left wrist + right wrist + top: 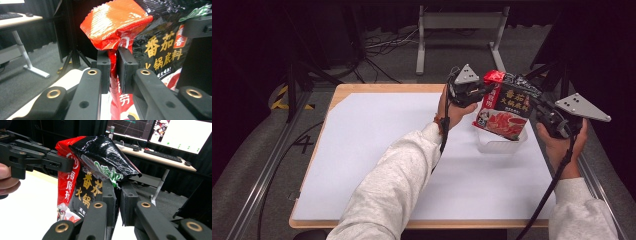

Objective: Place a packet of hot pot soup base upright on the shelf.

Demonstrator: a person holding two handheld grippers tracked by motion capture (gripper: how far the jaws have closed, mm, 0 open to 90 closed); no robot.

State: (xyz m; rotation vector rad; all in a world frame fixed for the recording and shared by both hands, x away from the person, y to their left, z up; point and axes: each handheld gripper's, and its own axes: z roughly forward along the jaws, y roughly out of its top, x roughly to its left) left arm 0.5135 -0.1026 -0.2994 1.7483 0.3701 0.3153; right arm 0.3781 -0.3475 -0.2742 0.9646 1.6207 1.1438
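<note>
- Sleeves of my own arms come in closest to the high camera, and past them my left claw (pixel 484 91) and my right claw (pixel 532 104) hold a red-and-black sauce packet (pixel 504 112) up between them, each by one upper corner.
- From the same high view, the packet hangs just above a clear plastic tub (pixel 498 144) that sits on the white surface (pixel 377 150), towards its far right side. The packet's bottom edge overlaps the tub's rim; I cannot tell whether it touches.
- Black jaws fill the foreground of the left gripper view: my left claw (pixel 113 67) is pinched nearly shut on the packet's (pixel 155 53) crinkled red corner, and the foil bunches above the pads.
- Similar jaws rise in the right gripper view, where my right claw (pixel 117 195) is clamped down on the black corner of the packet (pixel 82 182), with my left claw reaching in from the upper left onto the red edge.
- I judge the step to be lowering the packet into the tub. To do it well I should keep both grips firm and level, keep the foil taut so it does not fold, centre the bottom edge over the opening, and descend slowly so the light tub is not nudged or tipped.
</note>
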